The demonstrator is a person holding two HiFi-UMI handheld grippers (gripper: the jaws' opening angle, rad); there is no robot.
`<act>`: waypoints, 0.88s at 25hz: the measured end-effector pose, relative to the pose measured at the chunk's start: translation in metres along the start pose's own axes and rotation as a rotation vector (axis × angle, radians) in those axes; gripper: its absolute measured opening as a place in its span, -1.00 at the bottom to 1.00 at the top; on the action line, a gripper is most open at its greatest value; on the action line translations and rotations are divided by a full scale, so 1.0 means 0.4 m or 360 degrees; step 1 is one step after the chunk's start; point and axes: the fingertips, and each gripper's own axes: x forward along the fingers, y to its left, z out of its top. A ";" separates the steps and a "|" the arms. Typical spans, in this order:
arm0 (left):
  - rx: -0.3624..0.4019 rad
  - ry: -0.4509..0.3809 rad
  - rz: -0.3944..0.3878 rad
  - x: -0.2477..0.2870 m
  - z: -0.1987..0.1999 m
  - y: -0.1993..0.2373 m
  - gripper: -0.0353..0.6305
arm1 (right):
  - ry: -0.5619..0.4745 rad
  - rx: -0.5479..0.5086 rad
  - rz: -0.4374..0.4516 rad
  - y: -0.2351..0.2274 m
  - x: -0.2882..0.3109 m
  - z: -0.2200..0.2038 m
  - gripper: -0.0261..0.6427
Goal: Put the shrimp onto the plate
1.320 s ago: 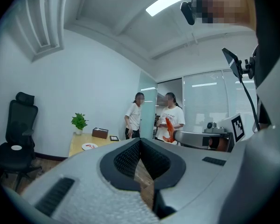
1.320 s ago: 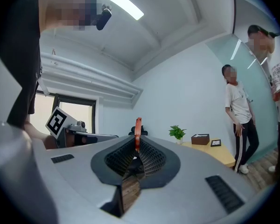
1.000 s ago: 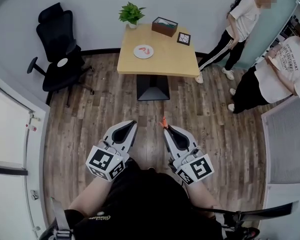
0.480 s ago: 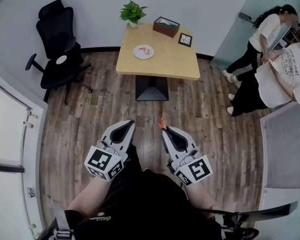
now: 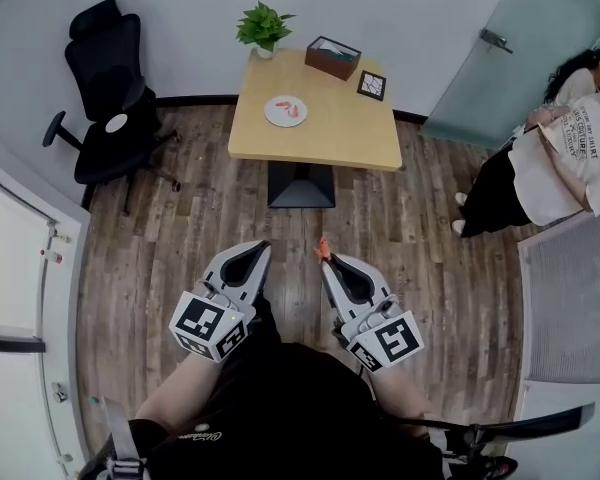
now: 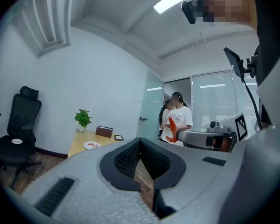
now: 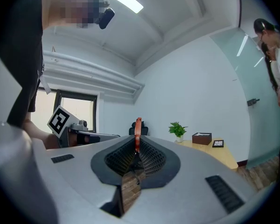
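Observation:
My right gripper point(image 5: 327, 257) is shut on an orange shrimp point(image 5: 323, 247), which sticks out past the jaw tips; in the right gripper view the shrimp point(image 7: 137, 130) stands upright between the closed jaws point(image 7: 136, 146). My left gripper point(image 5: 260, 249) is shut with nothing in it, its jaws closed together point(image 6: 140, 143). Both are held low over the wooden floor, well short of the table. A white plate point(image 5: 285, 111) with one shrimp on it sits on the wooden table point(image 5: 320, 138) ahead; the left gripper view also has the plate point(image 6: 91, 145).
On the table stand a potted plant point(image 5: 263, 28), a brown tissue box point(image 5: 330, 56) and a small framed picture point(image 5: 371, 85). A black office chair point(image 5: 105, 108) is at the left. Two people point(image 5: 555, 158) stand at the right by a glass door point(image 5: 500, 53).
The view has crept toward the table. The person who stood near the table's right side has walked off to the far right by the door. Both grippers keep their pose.

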 end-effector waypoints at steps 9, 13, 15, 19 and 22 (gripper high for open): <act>-0.0002 0.0025 -0.0003 0.106 0.047 0.172 -0.89 | 0.0024 0.0014 -0.0009 -0.083 0.184 0.012 -0.83; -0.0001 0.0028 -0.0036 0.172 0.079 0.262 -0.89 | 0.0059 0.0008 -0.0040 -0.129 0.282 0.017 -0.83; 0.0000 0.0025 -0.0062 0.205 0.099 0.308 -0.89 | 0.0072 -0.0003 -0.0054 -0.149 0.336 0.025 -0.83; 0.0003 0.0005 -0.0087 0.259 0.147 0.418 -0.89 | 0.0096 -0.0035 -0.0066 -0.180 0.458 0.047 -0.83; -0.0009 -0.0011 -0.0098 0.299 0.170 0.510 -0.89 | 0.0116 -0.0051 -0.0078 -0.214 0.555 0.053 -0.83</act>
